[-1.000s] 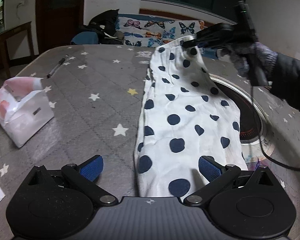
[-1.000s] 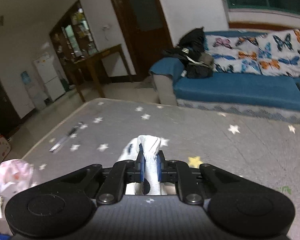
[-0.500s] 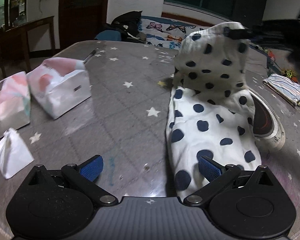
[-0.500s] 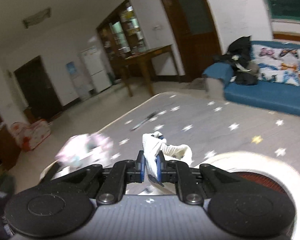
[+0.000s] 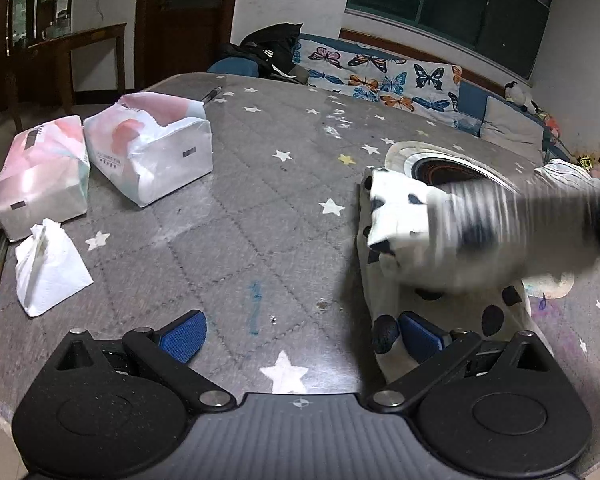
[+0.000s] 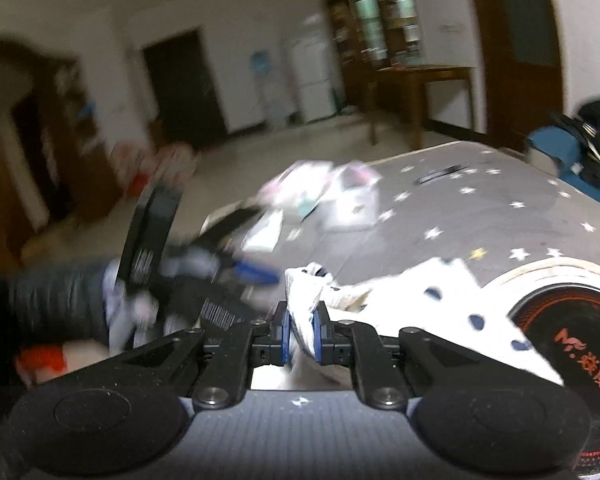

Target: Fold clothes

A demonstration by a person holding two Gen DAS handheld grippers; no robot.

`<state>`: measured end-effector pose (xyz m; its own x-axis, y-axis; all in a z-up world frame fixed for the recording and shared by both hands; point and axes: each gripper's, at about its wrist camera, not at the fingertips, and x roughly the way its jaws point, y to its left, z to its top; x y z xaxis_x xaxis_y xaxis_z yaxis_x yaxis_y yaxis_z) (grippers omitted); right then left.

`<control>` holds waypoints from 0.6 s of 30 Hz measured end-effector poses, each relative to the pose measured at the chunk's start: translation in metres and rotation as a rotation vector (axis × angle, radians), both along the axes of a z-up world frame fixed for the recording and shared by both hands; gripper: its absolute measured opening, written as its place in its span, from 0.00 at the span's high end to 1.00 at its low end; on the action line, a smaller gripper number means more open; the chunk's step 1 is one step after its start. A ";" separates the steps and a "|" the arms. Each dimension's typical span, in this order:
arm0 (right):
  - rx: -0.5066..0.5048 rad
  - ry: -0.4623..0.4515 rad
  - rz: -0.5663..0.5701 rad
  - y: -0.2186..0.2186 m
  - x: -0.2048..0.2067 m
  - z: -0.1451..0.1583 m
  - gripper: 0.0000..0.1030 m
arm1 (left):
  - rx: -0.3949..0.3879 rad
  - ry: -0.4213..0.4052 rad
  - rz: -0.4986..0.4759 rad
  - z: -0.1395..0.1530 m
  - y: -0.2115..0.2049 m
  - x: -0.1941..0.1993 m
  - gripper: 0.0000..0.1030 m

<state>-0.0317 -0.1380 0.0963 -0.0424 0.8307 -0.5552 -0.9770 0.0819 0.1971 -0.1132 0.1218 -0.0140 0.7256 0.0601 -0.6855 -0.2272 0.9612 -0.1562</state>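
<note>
A white garment with dark polka dots (image 5: 396, 216) lies on the grey star-patterned table (image 5: 260, 216), partly doubled over itself at the right. My left gripper (image 5: 300, 334) is open, low over the table, its right pad (image 5: 418, 334) beside the garment's near end. My right gripper (image 6: 300, 334) is shut on a bunched end of the garment (image 6: 304, 300) and holds it above the rest of the cloth (image 6: 432, 304). In the left wrist view the right hand is a blur over the garment. The left gripper shows blurred in the right wrist view (image 6: 236, 268).
Two pink-and-white tissue packs (image 5: 152, 148) and a loose white tissue (image 5: 48, 272) lie at the table's left. A round induction hob (image 5: 452, 168) is set in the table behind the garment. A pen (image 5: 212, 94) lies at the far edge. A blue sofa (image 5: 380, 72) stands beyond.
My right gripper has carried the garment's far end up and over toward the near end, doubling the cloth. The left gripper has stayed open by the near end while its view swung left.
</note>
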 end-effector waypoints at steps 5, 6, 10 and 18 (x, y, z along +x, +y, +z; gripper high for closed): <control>-0.066 -0.170 0.145 -0.008 -0.045 -0.018 0.90 | 0.009 -0.005 0.017 0.004 0.004 -0.008 0.00; -0.076 -0.205 0.165 -0.010 -0.052 -0.020 0.90 | 0.013 -0.007 0.022 0.005 0.006 -0.010 0.00; -0.109 -0.299 0.228 -0.016 -0.070 -0.027 0.90 | 0.028 -0.028 0.056 0.013 0.014 -0.018 0.00; -0.172 -0.341 0.341 -0.018 -0.093 -0.036 0.72 | 0.037 -0.106 0.066 0.038 0.018 -0.024 0.00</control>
